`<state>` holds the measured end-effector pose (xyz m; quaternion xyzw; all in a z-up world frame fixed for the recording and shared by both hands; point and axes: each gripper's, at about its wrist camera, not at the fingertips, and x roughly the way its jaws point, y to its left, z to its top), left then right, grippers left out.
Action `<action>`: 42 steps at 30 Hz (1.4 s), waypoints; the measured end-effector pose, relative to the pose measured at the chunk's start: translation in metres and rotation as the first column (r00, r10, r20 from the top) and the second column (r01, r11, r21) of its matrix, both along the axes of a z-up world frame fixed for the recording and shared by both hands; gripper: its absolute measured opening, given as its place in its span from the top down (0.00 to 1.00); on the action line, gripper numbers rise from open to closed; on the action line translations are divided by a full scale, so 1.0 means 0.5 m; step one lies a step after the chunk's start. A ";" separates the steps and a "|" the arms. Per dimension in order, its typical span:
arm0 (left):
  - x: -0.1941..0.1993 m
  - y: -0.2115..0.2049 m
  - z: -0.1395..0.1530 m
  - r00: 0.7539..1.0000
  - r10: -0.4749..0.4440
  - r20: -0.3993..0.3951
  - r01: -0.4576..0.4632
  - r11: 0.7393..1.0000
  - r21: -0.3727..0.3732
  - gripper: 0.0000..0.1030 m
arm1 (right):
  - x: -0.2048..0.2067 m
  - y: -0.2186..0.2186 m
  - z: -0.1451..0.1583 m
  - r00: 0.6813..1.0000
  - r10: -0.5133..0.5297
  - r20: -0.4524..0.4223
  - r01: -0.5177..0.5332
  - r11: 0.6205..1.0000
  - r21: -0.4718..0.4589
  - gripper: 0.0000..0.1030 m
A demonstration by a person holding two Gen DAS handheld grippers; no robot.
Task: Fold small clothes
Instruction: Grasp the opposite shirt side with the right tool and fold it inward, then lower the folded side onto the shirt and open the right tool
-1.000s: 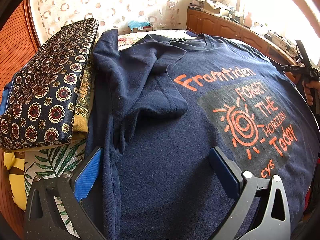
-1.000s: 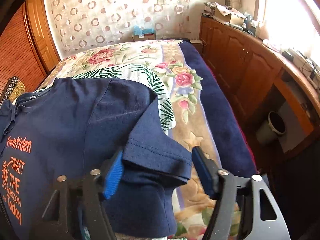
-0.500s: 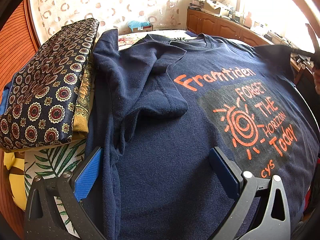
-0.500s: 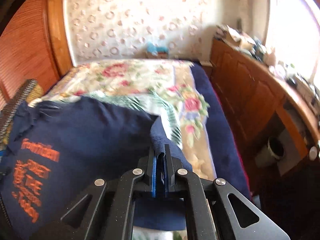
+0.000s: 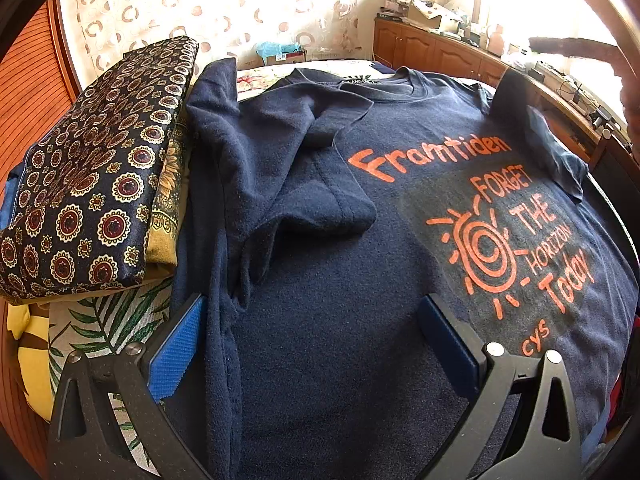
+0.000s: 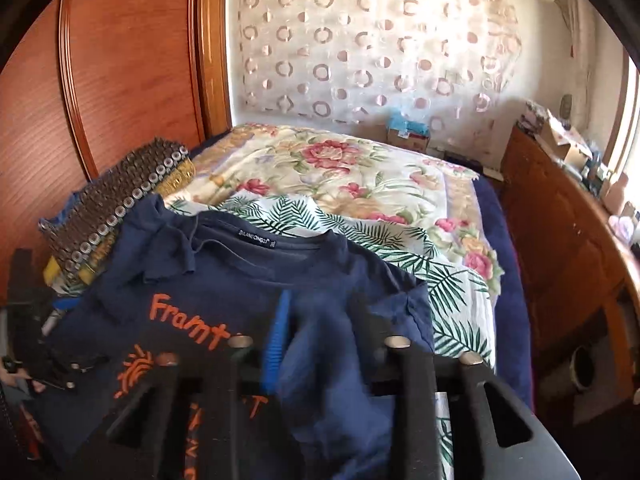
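Now the navy T-shirt [image 5: 320, 320] lies face up across the flowered bedspread [image 6: 360, 184], its orange print showing, and both sleeves are turned in over the chest, one on each side, which looks like the usual start of narrowing a shirt before it is folded up. The left gripper [image 5: 316, 344] hangs just above the lower part of the shirt with its jaws spread wide and nothing pinched; one blue pad stands by the folded side edge, so my guess is it is placed to steady or take that hem. The right gripper [image 6: 320, 340] has just been opening, and the right sleeve [image 6: 332, 360] sits loosely between its jaws, blurred, with the pads apparently no longer pressing it; it seems to be letting the sleeve drop onto the shirt. Beside the shirt, against the wooden wardrobe [image 6: 120, 60], a stack of folded clothes [image 5: 92, 184] with a patterned one on top is probably where finished pieces go. As for containers, a small cardboard box [image 6: 408, 136] stands beyond the bed with something blue in it, and a round bin [image 6: 586, 368] sits on the floor by the cabinets [image 6: 560, 240]; I cannot tell what it holds.
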<state>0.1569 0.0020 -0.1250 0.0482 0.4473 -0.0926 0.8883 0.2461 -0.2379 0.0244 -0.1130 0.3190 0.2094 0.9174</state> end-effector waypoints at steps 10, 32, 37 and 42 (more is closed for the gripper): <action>0.000 0.000 0.000 1.000 0.000 0.000 0.000 1.000 0.000 0.00 | 0.008 -0.019 -0.041 0.997 -0.054 -0.049 0.051 0.997 -0.049 0.66; -0.001 0.001 -0.001 1.000 0.001 0.000 -0.001 1.000 -0.001 0.00 | -0.115 -0.015 -0.184 0.993 -0.019 -0.113 0.007 0.994 -0.107 0.66; -0.001 0.001 -0.001 1.000 0.001 0.000 -0.001 1.000 -0.002 0.00 | -0.126 -0.002 -0.197 0.995 -0.012 -0.096 -0.001 0.991 -0.133 0.90; -0.001 0.001 -0.001 1.000 0.001 0.000 -0.001 1.000 -0.002 0.00 | -0.136 0.001 -0.176 0.993 0.037 -0.108 -0.046 0.995 -0.083 0.96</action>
